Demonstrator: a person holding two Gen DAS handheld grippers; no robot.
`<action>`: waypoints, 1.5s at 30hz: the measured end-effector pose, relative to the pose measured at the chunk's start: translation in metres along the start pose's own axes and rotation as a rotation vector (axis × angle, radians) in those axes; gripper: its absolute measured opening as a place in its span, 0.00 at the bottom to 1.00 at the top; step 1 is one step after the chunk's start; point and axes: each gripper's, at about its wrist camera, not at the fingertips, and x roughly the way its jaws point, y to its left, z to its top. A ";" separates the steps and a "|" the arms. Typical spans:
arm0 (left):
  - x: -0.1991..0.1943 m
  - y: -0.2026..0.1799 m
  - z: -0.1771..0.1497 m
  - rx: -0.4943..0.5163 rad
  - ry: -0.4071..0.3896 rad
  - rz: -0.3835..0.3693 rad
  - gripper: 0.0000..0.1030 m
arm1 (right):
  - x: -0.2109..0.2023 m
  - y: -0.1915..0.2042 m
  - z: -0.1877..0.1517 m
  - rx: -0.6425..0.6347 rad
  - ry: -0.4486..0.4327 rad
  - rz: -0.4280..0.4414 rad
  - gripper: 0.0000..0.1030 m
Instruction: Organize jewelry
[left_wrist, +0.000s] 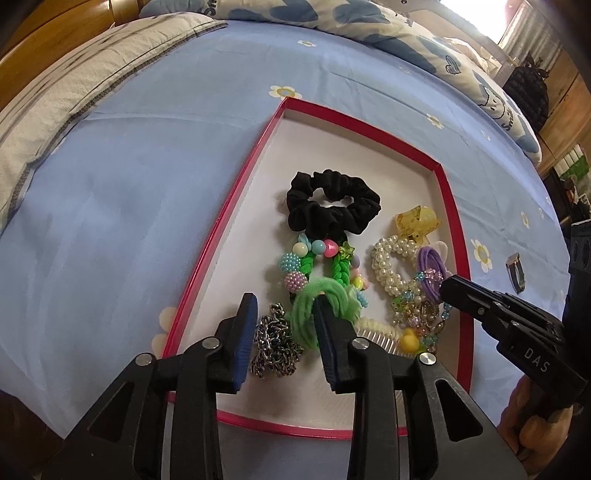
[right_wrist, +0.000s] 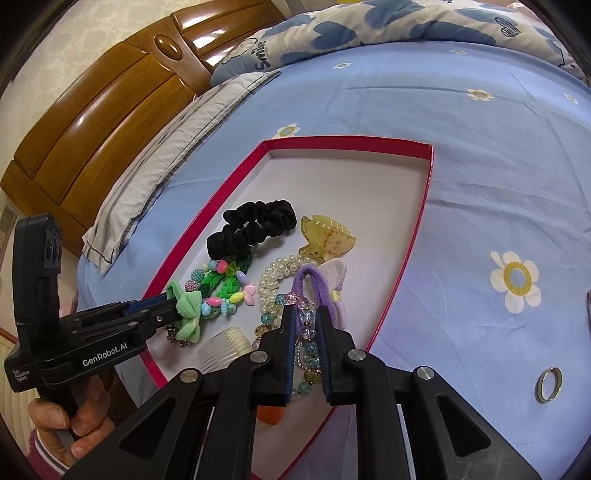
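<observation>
A red-rimmed white tray on the bed holds a black scrunchie, a green beaded braid, a pearl band, a yellow claw clip, a chain, a clear comb and a glass bead bracelet. My left gripper is open; its right finger is inside the green hair tie. My right gripper is slightly open around the purple hair tie and beads.
A silver ring lies on the blue flowered sheet right of the tray. A small metal piece lies on the sheet too. Pillows and a wooden headboard are beyond the tray.
</observation>
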 end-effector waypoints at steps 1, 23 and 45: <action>-0.001 0.000 0.000 0.001 -0.001 0.000 0.29 | -0.001 0.000 0.000 0.001 -0.001 0.000 0.17; -0.022 -0.004 -0.017 0.013 -0.005 -0.005 0.41 | -0.026 0.017 -0.005 -0.018 -0.046 0.020 0.28; -0.063 -0.004 -0.054 -0.059 -0.079 -0.084 0.75 | -0.068 0.002 -0.046 0.109 -0.167 0.118 0.60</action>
